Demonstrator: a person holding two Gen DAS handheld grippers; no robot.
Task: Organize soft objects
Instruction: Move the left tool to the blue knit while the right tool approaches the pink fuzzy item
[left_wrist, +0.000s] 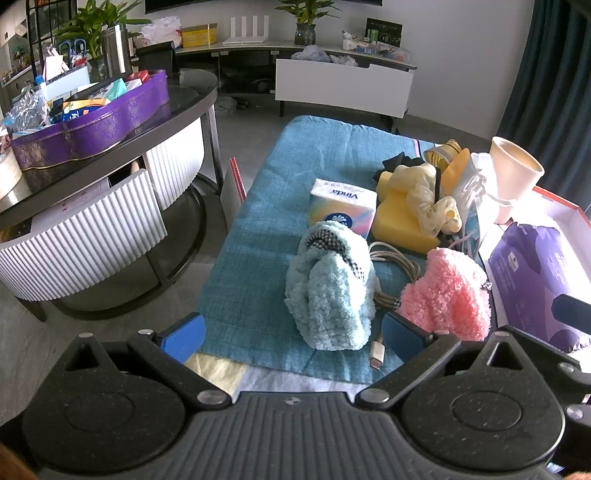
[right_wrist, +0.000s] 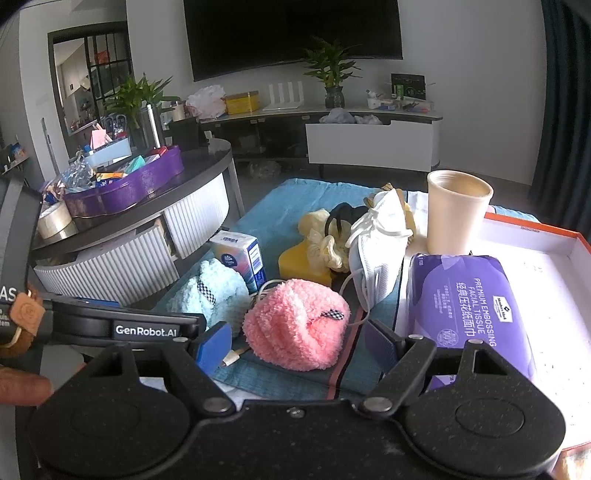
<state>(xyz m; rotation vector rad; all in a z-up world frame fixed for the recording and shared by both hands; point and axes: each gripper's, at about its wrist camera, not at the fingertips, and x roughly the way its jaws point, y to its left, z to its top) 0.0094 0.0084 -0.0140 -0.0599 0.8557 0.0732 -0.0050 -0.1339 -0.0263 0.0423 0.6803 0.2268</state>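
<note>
While both spread, left claw (left_wrist: 293, 338) by blue fluff (left_wrist: 330, 288), right claw (right_wrist: 299, 341) by pink fluff (right_wrist: 295, 325).

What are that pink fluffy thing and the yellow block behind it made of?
The pink fluffy thing looks like plush, curly fleece fabric, matte, with a nubbly pile. The yellow block is probably foam sponge: dull surface, soft rounded edges.

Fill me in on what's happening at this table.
A person holds a gripper in each hand over a blue mat piled with soft things. The left gripper is open in front of a light blue fluffy item; the right gripper is open around a pink fluffy item, not yet closed. A purple tissue pack already lies in the white box.
</note>
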